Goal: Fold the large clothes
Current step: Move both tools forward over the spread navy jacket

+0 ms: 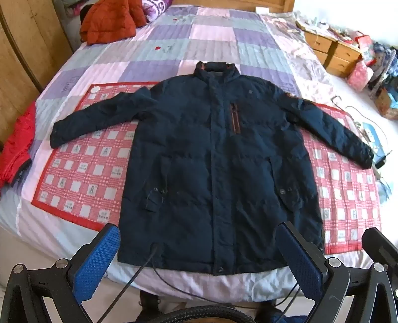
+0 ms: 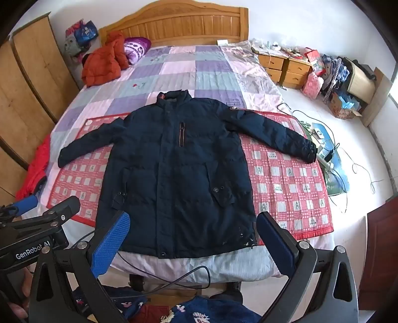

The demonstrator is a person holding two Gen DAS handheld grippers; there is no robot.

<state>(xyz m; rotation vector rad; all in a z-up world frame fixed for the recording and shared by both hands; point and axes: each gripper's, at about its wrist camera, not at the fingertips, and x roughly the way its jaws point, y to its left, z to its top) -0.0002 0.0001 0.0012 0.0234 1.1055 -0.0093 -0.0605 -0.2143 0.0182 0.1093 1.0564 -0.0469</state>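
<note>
jacket [image 1: 214,169] lies face up, sleeves spread, on the red mat [image 1: 82,174] on the bed [image 1: 211,42], so my left tongs [image 1: 199,261] and right tongs [image 2: 196,246] hover apart, empty, above its hem, ready to fold.

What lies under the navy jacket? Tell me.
The navy jacket lies flat on a red checked mat, over the patchwork quilt on the bed. The mat's middle is covered; anything else beneath cannot be seen.

The jacket [image 1: 211,161] lies flat on a mat [image 1: 82,169] spread across the bed [image 1: 194,42], collar toward the headboard [image 2: 179,22], sleeves out to both sides. Drawers [image 2: 283,67] stand right of the bed.
</note>
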